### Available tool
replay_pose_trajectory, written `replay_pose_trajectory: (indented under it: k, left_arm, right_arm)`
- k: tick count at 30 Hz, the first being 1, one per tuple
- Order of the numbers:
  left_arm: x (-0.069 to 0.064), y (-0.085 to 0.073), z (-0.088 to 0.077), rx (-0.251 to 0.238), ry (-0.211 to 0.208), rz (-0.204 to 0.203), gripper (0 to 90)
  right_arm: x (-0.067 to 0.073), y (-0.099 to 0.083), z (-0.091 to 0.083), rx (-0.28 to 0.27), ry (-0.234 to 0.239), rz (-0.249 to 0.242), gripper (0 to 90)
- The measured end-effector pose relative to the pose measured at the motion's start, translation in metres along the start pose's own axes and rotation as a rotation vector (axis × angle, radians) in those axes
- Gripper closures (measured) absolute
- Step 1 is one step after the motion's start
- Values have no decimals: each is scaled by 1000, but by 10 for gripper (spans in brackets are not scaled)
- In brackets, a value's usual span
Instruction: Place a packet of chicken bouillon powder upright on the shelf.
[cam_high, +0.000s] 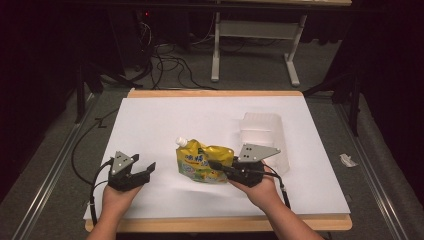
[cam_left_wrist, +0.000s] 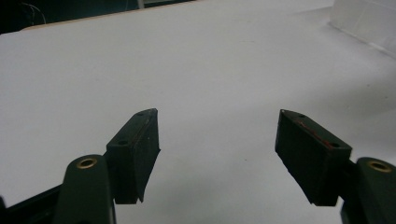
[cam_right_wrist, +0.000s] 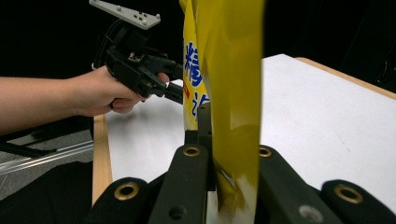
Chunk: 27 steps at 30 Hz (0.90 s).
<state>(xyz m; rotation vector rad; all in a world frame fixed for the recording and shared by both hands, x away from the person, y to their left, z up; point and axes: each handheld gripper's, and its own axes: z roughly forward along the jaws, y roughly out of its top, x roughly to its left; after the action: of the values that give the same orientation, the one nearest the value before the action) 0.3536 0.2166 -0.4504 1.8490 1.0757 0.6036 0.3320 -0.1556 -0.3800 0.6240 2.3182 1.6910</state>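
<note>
Two hands come in at the bottom of the high view, one gripper in each. One yellow pouch (cam_high: 204, 162) stands near the middle of the white table (cam_high: 165, 120), its long axis tilted, white spout up and toward the left. Its right edge is clamped in the right gripper (cam_high: 216, 164), whose jaws are pressed together on it. Well left of the pouch, the left gripper (cam_high: 144, 170) holds nothing, jaws apart. One clear box (cam_high: 265, 134) sits just behind the right gripper. Black jaws in the left gripper view stand wide apart over bare table, with the box (cam_left_wrist: 369, 21) at the top right corner. Close up in the right gripper view, the pouch (cam_right_wrist: 229, 93) rises edge-on from between the shut jaws, and the left gripper (cam_right_wrist: 170, 91) hangs beyond it.
</note>
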Motion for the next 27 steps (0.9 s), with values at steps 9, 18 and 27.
replay_pose_trajectory:
  k: [9,18,27]
  left_arm:
    - [0,-1,2,5,-6,6,312]
    - [1,0,1,0,-13,-4,313]
    - [1,1,-1,-1,-22,-3,315]
  right_arm:
    - [-4,8,-14,-43,-15,-5,900]
    - [-12,13,-32,-79,-49,-4,900]
    - [-22,19,-55,-130,-95,3,900]
